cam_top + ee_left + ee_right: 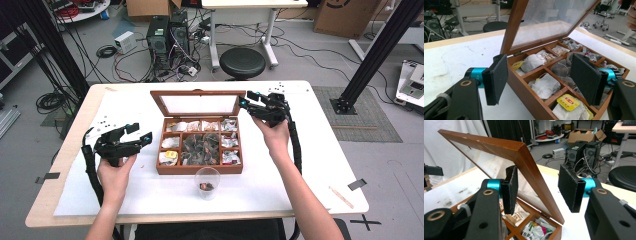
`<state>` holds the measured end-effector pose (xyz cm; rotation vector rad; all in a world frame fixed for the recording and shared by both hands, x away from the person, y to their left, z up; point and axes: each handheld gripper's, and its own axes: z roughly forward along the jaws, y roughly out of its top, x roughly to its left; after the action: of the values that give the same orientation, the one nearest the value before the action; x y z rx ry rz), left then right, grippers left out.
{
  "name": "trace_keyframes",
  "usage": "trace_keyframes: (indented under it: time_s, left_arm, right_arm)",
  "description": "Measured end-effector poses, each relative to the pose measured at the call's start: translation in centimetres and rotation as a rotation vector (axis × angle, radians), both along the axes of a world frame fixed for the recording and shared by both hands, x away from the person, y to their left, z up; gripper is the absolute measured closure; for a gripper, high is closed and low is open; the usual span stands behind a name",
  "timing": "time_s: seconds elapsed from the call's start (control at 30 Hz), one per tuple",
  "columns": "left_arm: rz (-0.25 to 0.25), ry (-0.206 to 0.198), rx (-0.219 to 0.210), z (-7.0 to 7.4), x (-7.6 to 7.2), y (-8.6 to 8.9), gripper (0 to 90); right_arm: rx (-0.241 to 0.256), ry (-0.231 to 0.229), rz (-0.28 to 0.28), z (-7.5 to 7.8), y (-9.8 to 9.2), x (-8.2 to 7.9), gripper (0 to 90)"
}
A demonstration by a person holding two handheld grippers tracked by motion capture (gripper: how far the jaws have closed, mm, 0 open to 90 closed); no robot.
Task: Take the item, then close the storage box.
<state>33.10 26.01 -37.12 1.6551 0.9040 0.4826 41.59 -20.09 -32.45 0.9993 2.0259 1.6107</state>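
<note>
A wooden tea box (200,170) stands mid-table, its compartments full of tea bags, its glass lid (199,104) raised. My left gripper (140,133) hovers open just left of the box. From the left gripper view, the left gripper (541,78) faces the box's (529,98) near corner, where a yellow-labelled tea bag (568,102) lies. My right gripper (247,99) is open at the lid's right end. The right gripper (540,190) has its jaws on either side of the lid's side rail (534,177); I cannot tell whether they touch it.
A clear plastic cup (207,182) holding something small and brown stands just in front of the box. White paper (120,195) covers the table. A thin stick (341,196) lies near the right front corner. A black stool (243,61) and computer towers (167,35) are behind the table.
</note>
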Motion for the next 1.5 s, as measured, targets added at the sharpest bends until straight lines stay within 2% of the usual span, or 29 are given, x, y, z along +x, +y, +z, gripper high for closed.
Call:
trace_keyframes:
  time_s: [0.7,1.5]
  left_arm:
    - [-0.053,0.016,-0.008,0.2,0.1,-1.3,30.7]
    - [-0.054,0.026,0.001,-0.1,0.0,-1.5,30.7]
  right_arm:
    - [-0.003,0.001,-0.001,0.0,0.0,-0.1,51.5]
    - [-0.011,-0.001,-0.005,0.0,0.0,-0.3,49.6]
